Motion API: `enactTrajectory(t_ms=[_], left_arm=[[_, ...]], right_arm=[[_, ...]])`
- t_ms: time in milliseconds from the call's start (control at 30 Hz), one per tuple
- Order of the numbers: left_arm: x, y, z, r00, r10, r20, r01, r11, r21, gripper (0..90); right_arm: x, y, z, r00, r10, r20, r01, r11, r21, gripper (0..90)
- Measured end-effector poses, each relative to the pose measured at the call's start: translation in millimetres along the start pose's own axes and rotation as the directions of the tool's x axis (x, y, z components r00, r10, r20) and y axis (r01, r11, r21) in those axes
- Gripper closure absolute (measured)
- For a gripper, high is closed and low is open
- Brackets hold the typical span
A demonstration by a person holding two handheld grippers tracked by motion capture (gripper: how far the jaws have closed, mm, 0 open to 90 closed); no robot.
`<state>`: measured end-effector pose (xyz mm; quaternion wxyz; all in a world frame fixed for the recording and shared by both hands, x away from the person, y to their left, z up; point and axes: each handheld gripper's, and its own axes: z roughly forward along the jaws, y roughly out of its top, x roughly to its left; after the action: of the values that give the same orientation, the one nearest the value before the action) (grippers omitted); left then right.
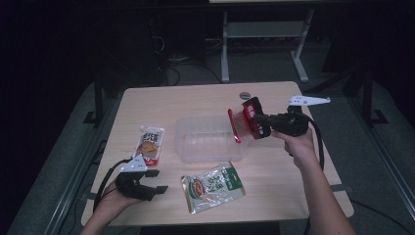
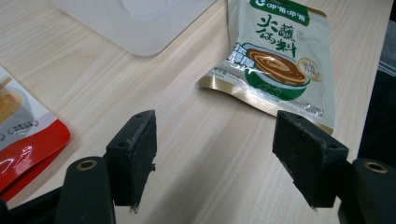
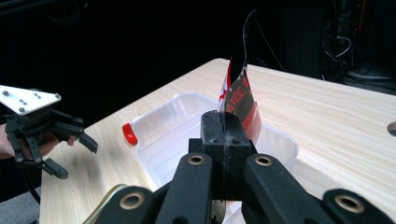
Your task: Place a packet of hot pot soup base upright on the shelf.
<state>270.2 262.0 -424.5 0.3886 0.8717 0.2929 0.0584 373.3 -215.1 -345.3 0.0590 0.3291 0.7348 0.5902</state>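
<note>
a red pouch (image 1: 247,121) is held clamped in the right gripper (image 1: 258,123), whose jaws are pressed together on its edge. the pouch is kept in the air over the right end of the clear tray (image 1: 188,128), edge-on and nearly upright as seen from the high view. in the right gripper view the same red pouch (image 3: 240,95) is seen rising from between the closed jaws, with the tray (image 3: 154,135) below and beyond it.

the left gripper (image 1: 151,182) is held near the table's front left, its jaws spread wide with nothing between them; in the left gripper view only bare table (image 2: 187,140) is seen between the pads. just beyond them a green pouch (image 2: 280,56) is laid flat on the wood, and in the high view that green pouch (image 1: 213,186) is seen in front of the tray. a red-and-white pouch (image 1: 149,145) is laid flat to the left of the tray, well apart from the green one.
</note>
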Motion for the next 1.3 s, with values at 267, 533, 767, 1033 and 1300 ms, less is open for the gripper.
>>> enactTrajectory(t_ms=[267, 533, 767, 1033, 1300], left_arm=[[-0.1, -0.3, 1.9, 1.0, 0.001, 0.007, -0.001, 1.0, 0.01, 30.3], [0.4, -0.5, 2.5, 0.9999, 0.007, 0.008, -0.007, 0.9999, 0.015, 30.3], [2.0, -1.6, 3.0, 1.0, 0.001, 0.007, -0.001, 0.9998, 0.019, 30.3], [2.7, -1.9, 3.7, 1.0, 0.004, 0.009, -0.004, 0.9997, 0.023, 30.3], [2.9, -2.3, 4.5, 0.9999, 0.006, 0.01, -0.006, 0.9994, 0.033, 30.3]], right_arm=[[1.2, -7.2, 10.6, 0.9999, 0.003, 0.015, -0.004, 0.9987, 0.051, 90.0], [0.7, -11.0, 17.6, 0.9998, 0.017, 0.012, -0.018, 0.9963, 0.084, 90.0], [-0.1, -13.1, 26.7, 0.9996, 0.021, 0.018, -0.023, 0.9944, 0.103, 90.0], [-1.7, -17.0, 41.8, 0.9994, 0.022, 0.028, -0.026, 0.989, 0.146, 90.0], [-5.0, -22.4, 53.0, 0.9987, 0.029, 0.043, -0.035, 0.9853, 0.167, 89.8]])
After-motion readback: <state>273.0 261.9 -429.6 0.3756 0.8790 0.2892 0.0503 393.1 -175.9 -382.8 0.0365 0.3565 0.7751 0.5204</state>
